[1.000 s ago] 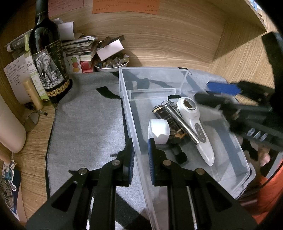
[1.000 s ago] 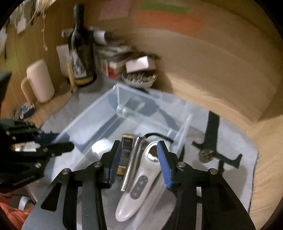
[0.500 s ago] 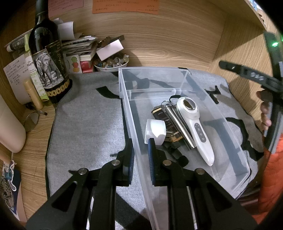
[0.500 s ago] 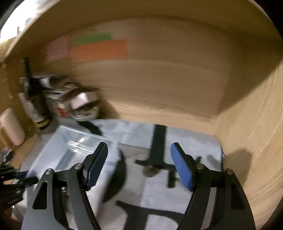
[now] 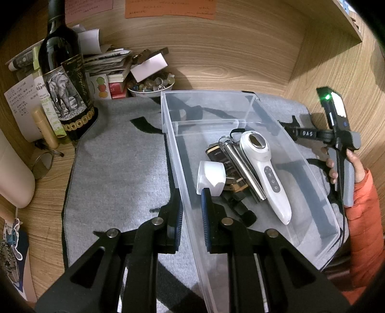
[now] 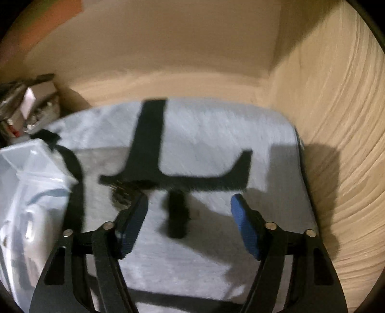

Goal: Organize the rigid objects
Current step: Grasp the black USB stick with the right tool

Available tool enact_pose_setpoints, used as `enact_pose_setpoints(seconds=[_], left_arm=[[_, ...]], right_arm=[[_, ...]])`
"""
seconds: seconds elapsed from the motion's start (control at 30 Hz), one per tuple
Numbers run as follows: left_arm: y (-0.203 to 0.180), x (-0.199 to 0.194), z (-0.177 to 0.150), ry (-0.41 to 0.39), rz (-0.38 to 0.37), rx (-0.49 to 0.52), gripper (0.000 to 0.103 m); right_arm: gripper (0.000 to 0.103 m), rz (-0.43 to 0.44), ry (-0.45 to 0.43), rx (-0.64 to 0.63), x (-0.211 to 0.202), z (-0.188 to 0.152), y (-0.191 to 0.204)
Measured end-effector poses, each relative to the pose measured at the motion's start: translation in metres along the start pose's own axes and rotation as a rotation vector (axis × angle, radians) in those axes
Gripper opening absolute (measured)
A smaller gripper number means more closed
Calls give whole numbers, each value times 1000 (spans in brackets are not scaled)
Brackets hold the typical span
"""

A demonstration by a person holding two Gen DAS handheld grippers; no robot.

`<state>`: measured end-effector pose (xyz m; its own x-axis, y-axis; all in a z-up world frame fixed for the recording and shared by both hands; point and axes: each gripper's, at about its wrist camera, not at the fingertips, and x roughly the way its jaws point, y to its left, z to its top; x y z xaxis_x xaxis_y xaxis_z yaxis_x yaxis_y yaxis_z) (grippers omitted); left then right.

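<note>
1. Far left, a dark wine bottle (image 5: 63, 79) stands upright on the corner of the grey mat (image 5: 120, 173). Its label has a drawing of an elephant. The writing on it is too small to read.
2. Just right of the bottle is a pile of papers and books (image 5: 108, 65). Next to the pile sits a small bowl of pebbles (image 5: 150, 84). An orange note (image 5: 168, 7) is stuck on the wooden back wall above, but its words are too small to read.
3. The left gripper (image 5: 191, 216) reaches in from the near side. Its two fingers pinch the near left wall of the clear plastic box (image 5: 310, 168), one finger outside and one inside.
4. The box sits on the mat, right of the middle. Inside it lie a white cap (image 5: 211, 178), a dark flat thing with gold writing (image 5: 223, 166), a shiny metal tube (image 5: 243, 168) and a white handheld device (image 5: 267, 173) with a row of buttons. They all lie touching, in a heap.
5. Far right, a hand (image 5: 346, 166) in an orange sleeve (image 5: 365, 228) holds the other tool upright, just past the right side of the box. It has a green light on top and the letters "DAS" on its arm.
6. In the blurry right wrist view, the right gripper (image 6: 189, 224) is spread wide with nothing in it. It hangs over the grey mat, and the box (image 6: 26, 168) is at its left. A small dark round thing (image 6: 122, 195) lies on the mat by its left finger.
</note>
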<state>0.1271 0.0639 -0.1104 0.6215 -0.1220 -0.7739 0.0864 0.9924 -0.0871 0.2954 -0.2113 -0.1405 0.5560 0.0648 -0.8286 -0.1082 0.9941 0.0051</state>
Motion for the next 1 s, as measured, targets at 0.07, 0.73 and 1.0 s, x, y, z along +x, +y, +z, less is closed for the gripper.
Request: enact_pose_setpoints(seconds=[0.07,0.73,1.0], left_arm=[[0,0,0,0,0,0,15],[1,-1,0,1,0,2,15],[1,-1,0,1,-1,2,15]], right_arm=[[51,14,22,5,5,-4,-4],[24,62,-134,-110,-69,-13,19],[24,135,-274,-205,-116,-8,56]])
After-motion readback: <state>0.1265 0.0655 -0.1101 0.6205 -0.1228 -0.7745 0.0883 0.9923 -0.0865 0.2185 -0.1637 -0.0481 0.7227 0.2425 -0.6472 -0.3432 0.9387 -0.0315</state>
